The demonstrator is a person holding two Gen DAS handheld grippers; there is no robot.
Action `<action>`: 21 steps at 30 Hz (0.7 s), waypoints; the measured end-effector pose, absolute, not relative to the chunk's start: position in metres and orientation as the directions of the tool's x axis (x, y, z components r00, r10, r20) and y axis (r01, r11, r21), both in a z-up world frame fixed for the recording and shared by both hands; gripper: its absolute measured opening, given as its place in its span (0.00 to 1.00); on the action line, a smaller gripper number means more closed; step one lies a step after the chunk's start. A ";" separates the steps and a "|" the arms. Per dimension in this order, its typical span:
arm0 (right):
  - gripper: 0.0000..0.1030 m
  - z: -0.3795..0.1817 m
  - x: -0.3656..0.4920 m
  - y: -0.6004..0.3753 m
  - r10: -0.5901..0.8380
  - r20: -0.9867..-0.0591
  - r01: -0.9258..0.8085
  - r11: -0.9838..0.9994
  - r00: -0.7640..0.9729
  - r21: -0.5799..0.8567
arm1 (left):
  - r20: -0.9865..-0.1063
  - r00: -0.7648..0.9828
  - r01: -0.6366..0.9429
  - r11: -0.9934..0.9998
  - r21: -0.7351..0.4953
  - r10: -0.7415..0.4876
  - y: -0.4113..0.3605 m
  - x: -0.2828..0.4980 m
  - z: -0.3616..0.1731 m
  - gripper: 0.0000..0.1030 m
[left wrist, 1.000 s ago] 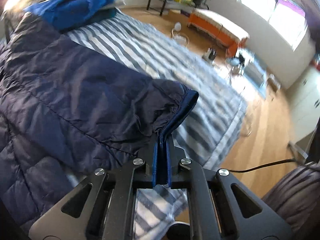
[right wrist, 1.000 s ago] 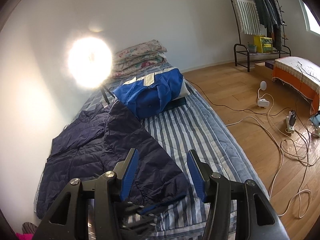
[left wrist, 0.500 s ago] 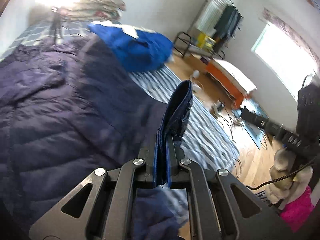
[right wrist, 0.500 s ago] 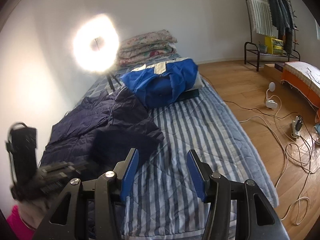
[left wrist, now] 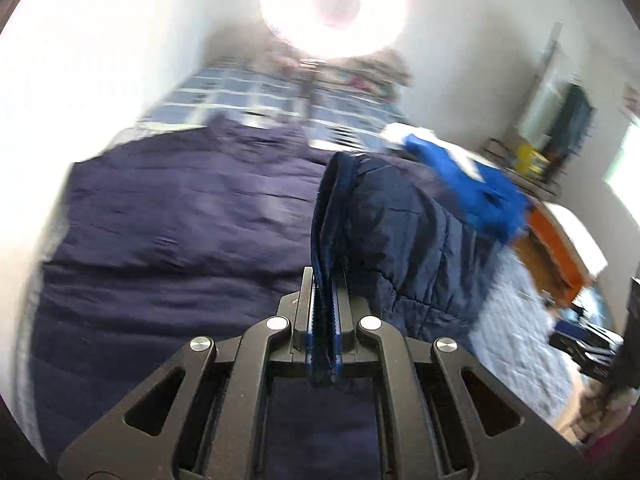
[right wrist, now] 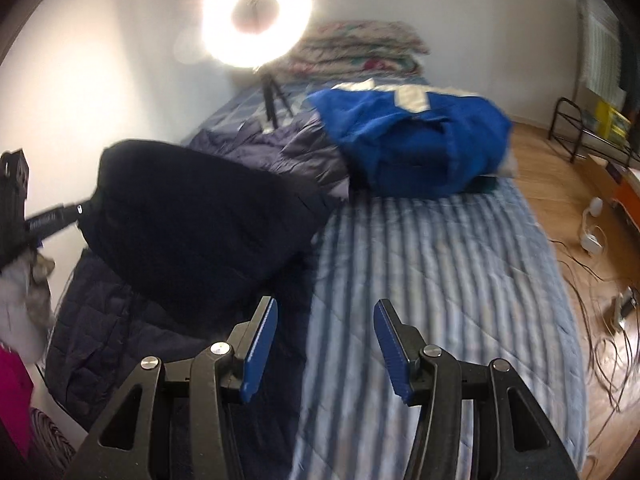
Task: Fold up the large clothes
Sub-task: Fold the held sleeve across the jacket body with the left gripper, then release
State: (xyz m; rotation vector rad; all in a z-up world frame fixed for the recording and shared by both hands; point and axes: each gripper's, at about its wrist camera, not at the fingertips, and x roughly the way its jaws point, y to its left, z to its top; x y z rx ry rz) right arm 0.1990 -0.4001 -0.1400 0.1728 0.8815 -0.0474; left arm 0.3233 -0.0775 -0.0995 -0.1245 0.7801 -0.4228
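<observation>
One navy jacket (left wrist: pixel 168 240) sleeve (left wrist: pixel 400 232) (pinched) rises from left gripper (left wrist: pixel 323 320).

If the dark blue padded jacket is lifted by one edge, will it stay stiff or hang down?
It will probably hang and bend: the part of the navy puffer jacket pinched by the left gripper already folds and drapes over the rest. It looks light for its bulk, being quilted and puffy. The smooth shell may slip, so a hem grip seems safer.
</observation>
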 end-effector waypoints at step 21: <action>0.51 -0.229 0.267 -0.346 0.037 -0.904 0.009 0.999 0.426 0.045 | -0.633 0.763 0.048 0.989 -0.139 -0.126 0.036 0.461 -0.143 0.04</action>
